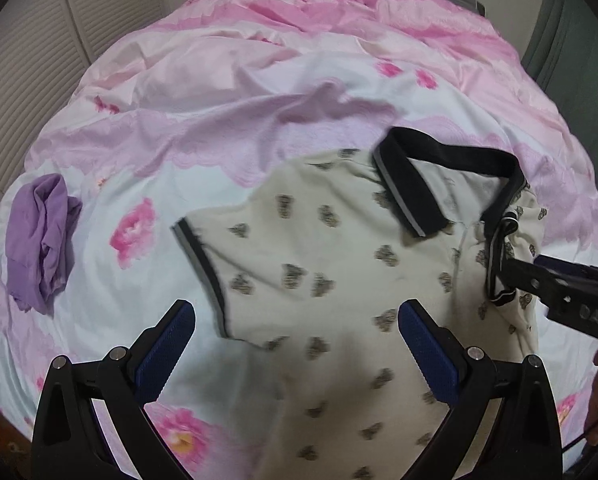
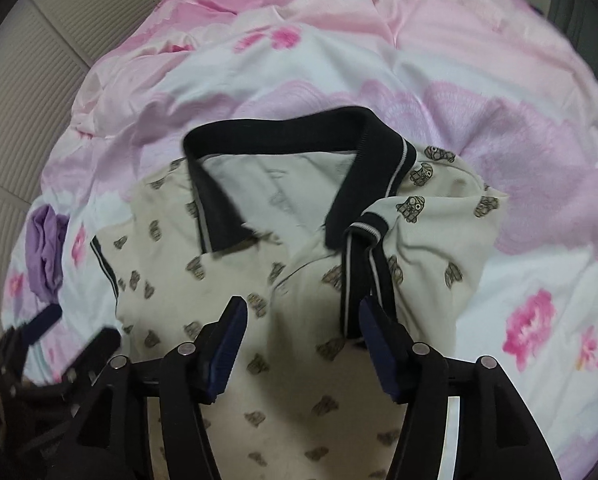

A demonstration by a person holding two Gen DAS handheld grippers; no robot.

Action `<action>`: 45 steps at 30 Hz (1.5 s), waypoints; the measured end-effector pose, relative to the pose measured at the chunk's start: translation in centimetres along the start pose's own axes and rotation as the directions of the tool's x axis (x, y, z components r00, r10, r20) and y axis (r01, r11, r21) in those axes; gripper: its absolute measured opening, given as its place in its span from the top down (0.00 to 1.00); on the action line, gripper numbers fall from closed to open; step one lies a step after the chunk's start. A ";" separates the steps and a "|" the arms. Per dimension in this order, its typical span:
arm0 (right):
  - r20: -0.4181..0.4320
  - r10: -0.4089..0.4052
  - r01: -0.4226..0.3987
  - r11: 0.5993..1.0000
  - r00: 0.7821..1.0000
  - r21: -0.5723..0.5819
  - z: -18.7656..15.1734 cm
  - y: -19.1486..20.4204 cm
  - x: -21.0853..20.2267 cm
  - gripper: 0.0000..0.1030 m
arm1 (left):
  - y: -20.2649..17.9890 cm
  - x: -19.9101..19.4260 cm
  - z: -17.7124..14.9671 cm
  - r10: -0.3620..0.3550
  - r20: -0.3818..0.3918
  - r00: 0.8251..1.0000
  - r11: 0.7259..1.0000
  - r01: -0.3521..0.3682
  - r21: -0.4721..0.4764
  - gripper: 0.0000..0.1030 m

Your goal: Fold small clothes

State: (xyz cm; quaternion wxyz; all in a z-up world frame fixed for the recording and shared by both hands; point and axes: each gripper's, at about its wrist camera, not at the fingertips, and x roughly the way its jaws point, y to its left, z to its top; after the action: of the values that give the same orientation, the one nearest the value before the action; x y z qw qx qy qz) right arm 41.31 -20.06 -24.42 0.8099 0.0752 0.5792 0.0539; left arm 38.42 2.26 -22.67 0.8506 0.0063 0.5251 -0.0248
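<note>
Nearest in the left wrist view, the left tool (image 1: 297,340) hangs spread wide over the lower body of a cream polo shirt (image 1: 319,280), its blue pads (image 1: 167,354) touching no cloth. The shirt lies front up on the bed's pink floral duvet (image 1: 219,92), printed all over with small dark figures. Only the right wrist view is sharp enough to show these as little cartoon creatures with round eyes, seen on the folded-over right sleeve (image 2: 427,216).

In the right wrist view the right tool (image 2: 303,344) sits low over the shirt's chest, its fingers parted, with the black striped sleeve cuff (image 2: 359,276) lying just beside its right pad (image 2: 379,344); whether the pad grips the cuff cannot be told. The left wrist view shows that same tool from the side, its tip at the cuff (image 1: 497,264), and raised lettering on its black body that seems to read "DAS", only partly legible. That writing does not show in the right wrist view.

Farther off, the black collar (image 2: 283,128) stands open at the shirt's far end. To the left, well apart from the shirt, a crumpled purple garment (image 1: 41,240) rests on the duvet. Beyond the bed on the left stands a ribbed pale wall panel (image 1: 31,64).
</note>
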 end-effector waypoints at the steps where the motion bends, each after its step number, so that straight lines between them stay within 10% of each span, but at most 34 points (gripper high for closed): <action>1: 0.005 -0.006 0.006 1.000 1.000 -0.009 -0.2 0.4 -0.4 0.42 | 1.2 0.0 0.0 -0.018 0.000 1.000 1.000 0.018 -0.009 0.00; 9: -0.011 -0.022 0.021 0.997 1.000 -0.071 -1.2 6.2 0.5 0.42 | 8.3 1.9 0.6 -0.173 -0.008 0.985 0.985 0.173 -0.016 0.18; 20: -0.024 -0.022 0.020 0.994 0.999 -0.107 -0.4 12.9 3.9 0.42 | 11.9 8.4 1.5 -0.381 -0.087 0.921 0.923 0.374 -0.086 0.57; 32: -0.073 -0.057 0.044 0.983 0.996 -0.176 -1.0 15.2 5.3 0.42 | 14.9 14.9 1.4 -0.584 -0.053 0.810 0.778 0.539 -0.323 0.66; 38: -0.082 -0.074 0.056 0.978 0.994 -0.200 -0.6 15.3 5.9 0.42 | 13.7 15.1 2.1 -0.578 -0.089 0.811 0.785 0.523 -0.330 0.90; 45: -0.065 -0.075 0.063 0.984 0.995 -0.165 0.0 13.3 4.8 0.42 | 11.8 8.0 3.3 -0.474 -0.074 0.877 0.862 0.446 -0.239 0.92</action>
State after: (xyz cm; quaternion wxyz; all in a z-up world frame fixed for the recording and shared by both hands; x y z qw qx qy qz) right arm 42.83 -6.10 -26.45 0.7937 -0.0131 0.6035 0.0754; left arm 45.52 13.69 -28.48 0.7794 -0.2095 0.5654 -0.1703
